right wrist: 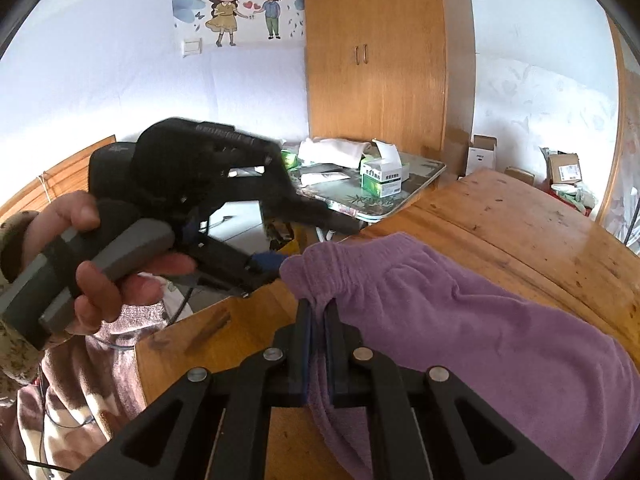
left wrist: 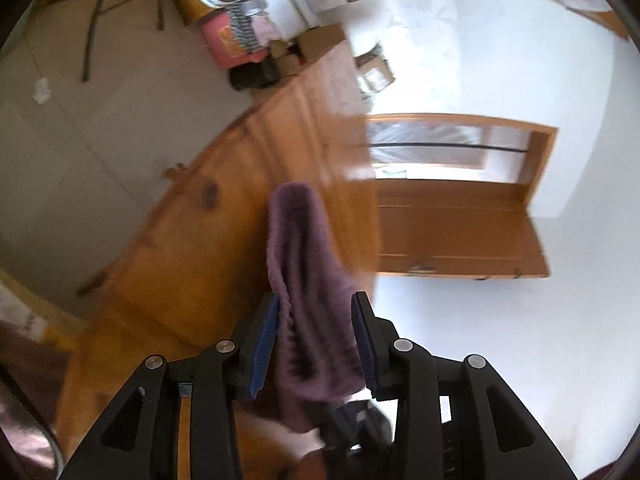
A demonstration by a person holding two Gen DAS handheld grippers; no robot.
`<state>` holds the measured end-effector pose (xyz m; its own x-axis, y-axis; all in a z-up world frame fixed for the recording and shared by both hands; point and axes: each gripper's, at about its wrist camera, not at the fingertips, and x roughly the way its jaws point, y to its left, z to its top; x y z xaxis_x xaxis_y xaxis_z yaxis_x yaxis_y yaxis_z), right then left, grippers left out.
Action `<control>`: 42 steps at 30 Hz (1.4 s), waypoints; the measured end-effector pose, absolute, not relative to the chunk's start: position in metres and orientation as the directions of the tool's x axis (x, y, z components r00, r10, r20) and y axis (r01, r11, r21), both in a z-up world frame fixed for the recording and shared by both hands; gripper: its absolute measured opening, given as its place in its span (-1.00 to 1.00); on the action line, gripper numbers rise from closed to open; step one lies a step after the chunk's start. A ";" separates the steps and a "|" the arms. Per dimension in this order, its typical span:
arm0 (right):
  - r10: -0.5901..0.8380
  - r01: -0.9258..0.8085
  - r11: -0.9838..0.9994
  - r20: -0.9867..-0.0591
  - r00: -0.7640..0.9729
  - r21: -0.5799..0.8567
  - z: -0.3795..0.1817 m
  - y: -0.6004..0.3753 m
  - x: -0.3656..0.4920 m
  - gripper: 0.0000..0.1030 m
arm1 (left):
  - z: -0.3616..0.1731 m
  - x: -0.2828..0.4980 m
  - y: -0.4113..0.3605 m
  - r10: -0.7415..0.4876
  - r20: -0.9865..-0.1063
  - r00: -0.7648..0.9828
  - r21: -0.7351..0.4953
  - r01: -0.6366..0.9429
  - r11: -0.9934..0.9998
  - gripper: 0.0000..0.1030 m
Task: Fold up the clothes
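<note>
Fleece, by the look of it: the purple garment (right wrist: pixel 460 320) is thick, soft and limp, and we judge it light enough that weight will not trouble us, though it will sag and bunch wherever it is not held. It lies on the wooden table (right wrist: pixel 520 216), draped toward us, its gathered waistband at the near left edge.

Our right gripper (right wrist: pixel 318 312) has its jaws pressed nearly together on that waistband, pinching a ridge of the ruffled hem between the blue pads. Our left gripper (left wrist: pixel 316 320) stands spread, with a hanging fold of the cloth (left wrist: pixel 308 280) between the pads; the left pad seems to brush the fabric, the right one stands clear, so we read it as not yet gripping. In the right wrist view, the left gripper (right wrist: pixel 268 262) meets the waistband corner from the left, held in a hand (right wrist: pixel 100 264).

The nap should give the pads good friction, so slipping is unlikely. The elastic band is the firmest part and the best place to hold: it is doubled and will not stretch away as a single layer would. We would take the band at two points well apart, so the cloth hangs flat between them instead of roping. Nothing here is fragile.
</note>
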<state>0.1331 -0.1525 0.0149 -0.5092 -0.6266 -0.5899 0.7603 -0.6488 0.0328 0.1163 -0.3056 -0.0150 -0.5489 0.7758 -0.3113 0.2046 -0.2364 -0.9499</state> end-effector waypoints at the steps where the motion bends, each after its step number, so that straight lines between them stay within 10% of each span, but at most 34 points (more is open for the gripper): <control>1: -0.626 0.760 -0.649 -0.589 -0.511 0.031 0.015 -0.152 0.134 -0.89 | -0.015 0.115 -0.304 0.778 -0.317 -0.543 -0.948 0.206 -0.243 -0.27; 26: -0.625 0.773 -0.635 -0.593 -0.508 0.007 0.017 -0.153 0.149 -0.89 | -0.019 0.061 -0.277 0.803 -0.429 -0.415 -0.903 0.225 -0.366 -0.27; 42: -0.593 0.767 -0.642 -0.632 -0.499 -0.003 0.014 -0.171 0.147 -0.89 | -0.013 0.073 -0.290 0.762 -0.457 -0.458 -0.882 0.122 -0.456 -0.62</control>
